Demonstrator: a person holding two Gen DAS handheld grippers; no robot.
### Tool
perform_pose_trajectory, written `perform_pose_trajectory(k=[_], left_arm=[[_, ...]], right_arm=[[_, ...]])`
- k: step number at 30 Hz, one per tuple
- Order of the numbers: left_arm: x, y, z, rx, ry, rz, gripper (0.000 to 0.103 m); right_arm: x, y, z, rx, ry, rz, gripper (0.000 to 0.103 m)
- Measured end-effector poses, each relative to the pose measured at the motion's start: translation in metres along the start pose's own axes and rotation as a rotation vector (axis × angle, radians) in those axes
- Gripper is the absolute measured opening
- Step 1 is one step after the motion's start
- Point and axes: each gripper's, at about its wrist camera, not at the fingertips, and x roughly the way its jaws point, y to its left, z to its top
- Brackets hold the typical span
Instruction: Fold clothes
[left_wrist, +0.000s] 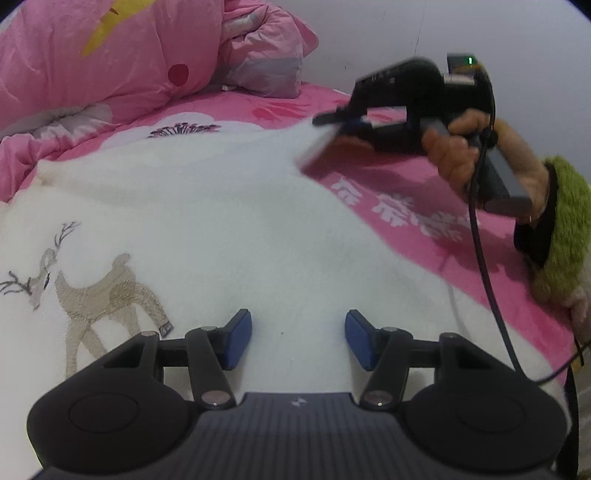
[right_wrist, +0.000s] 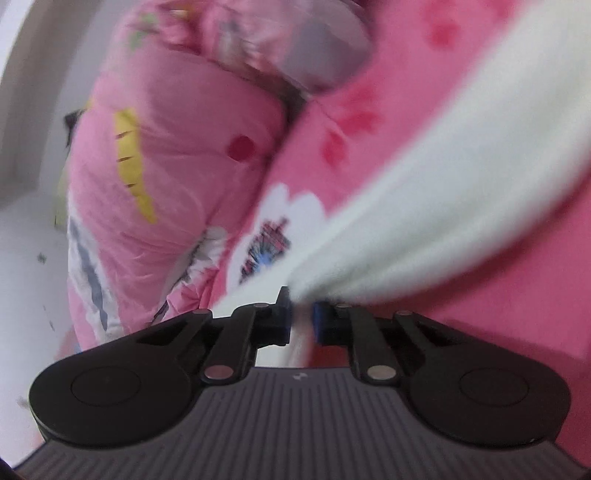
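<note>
Two black two-finger grippers with blue pads. Left gripper (left_wrist: 298, 339) apart, nothing between the pads, hovering over the middle of the white fluffy fleece garment with embroidered tan deer (left_wrist: 207, 229). Right gripper (right_wrist: 302, 318) clamped on a far corner of that same garment, cloth bunched between the pads and stretched taut up from the bed; seen in the left view held by a hand (left_wrist: 454, 147) in a green fuzzy sleeve (left_wrist: 565, 229). Garment spread across the pink flower-print bedsheet (left_wrist: 424, 206), mostly flat. Judged soft, light, limp, plush and non-slip, not fragile; sags wherever unsupported, so best pinched at corners or hem edge, one per gripper, not mid-panel. Counts: one garment, two deer on it, one crumpled pink quilt (left_wrist: 110, 62) heaped at the head of the bed, one black cable (left_wrist: 484, 266) trailing from the right gripper.
</note>
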Motion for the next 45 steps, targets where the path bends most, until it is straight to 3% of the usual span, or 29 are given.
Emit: perform_pose_trajectory(k=[6,10,13,16,20,25,28,30,33,36,40,45], left_arm=[[0.001,-0.002,0.001,0.025,0.027,0.003,0.058],[-0.001,-0.004,0.000,0.056,0.037,0.012,0.058],[0.001,-0.004,0.001,0.057,0.041,0.013,0.058],[0.000,-0.003,0.001,0.057,0.043,0.007,0.058],[-0.002,-0.002,0.002,0.061,0.060,0.002,0.058],[-0.003,-0.007,0.003,0.082,0.084,0.022,0.058],[-0.004,-0.006,0.004,0.085,0.091,0.018,0.058],[-0.005,-0.004,0.004,0.085,0.094,0.008,0.058],[-0.007,-0.001,0.008,0.079,0.109,-0.010,0.058],[-0.006,0.004,0.023,0.063,0.100,-0.018,0.057],[0.007,0.003,0.048,0.067,0.048,0.013,0.057],[0.038,0.009,0.055,0.068,0.070,0.084,0.058]], right_arm=[[0.022,-0.013,0.003,-0.139,0.019,-0.142,0.009],[0.021,-0.017,0.005,-0.156,0.055,-0.132,0.011],[0.005,-0.020,0.015,-0.078,0.155,-0.110,0.027],[-0.030,-0.009,0.021,-0.103,0.192,-0.112,0.029],[-0.056,0.046,-0.003,-0.372,0.289,-0.031,0.029],[-0.019,0.112,-0.071,-0.806,0.447,0.029,0.015],[0.013,0.106,-0.090,-0.905,0.570,-0.024,0.008],[0.016,0.092,-0.084,-0.914,0.615,-0.074,0.007],[-0.003,0.088,-0.062,-0.880,0.581,-0.117,0.007],[-0.027,0.103,-0.062,-0.890,0.553,-0.025,0.007],[-0.041,0.119,-0.108,-1.070,0.550,0.044,0.008],[-0.076,0.100,-0.168,-1.315,0.622,-0.007,0.007]])
